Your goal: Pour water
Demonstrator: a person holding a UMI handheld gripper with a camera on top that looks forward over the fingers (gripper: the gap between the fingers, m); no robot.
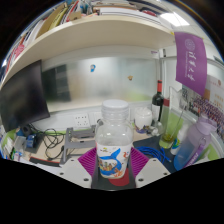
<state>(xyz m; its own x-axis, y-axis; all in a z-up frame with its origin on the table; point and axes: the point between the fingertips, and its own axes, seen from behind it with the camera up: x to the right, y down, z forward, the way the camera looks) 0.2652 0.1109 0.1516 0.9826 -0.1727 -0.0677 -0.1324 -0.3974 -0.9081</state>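
Observation:
A clear plastic bottle (113, 142) with a white cap and a colourful blue, orange and red label stands upright between my gripper's (113, 158) purple pads (87, 160). Both pads press against its sides, so the gripper is shut on it. The bottle's base is hidden below, and it appears lifted above the desk. A purple cup (199, 140) stands beyond the right finger, with a green glass (172, 127) beside it.
A dark wine bottle (157, 103) stands against the back wall near a white mug (143, 117). To the left are a black monitor (22, 95) and a power strip (55, 138) with cables. A shelf of books (90, 25) runs overhead.

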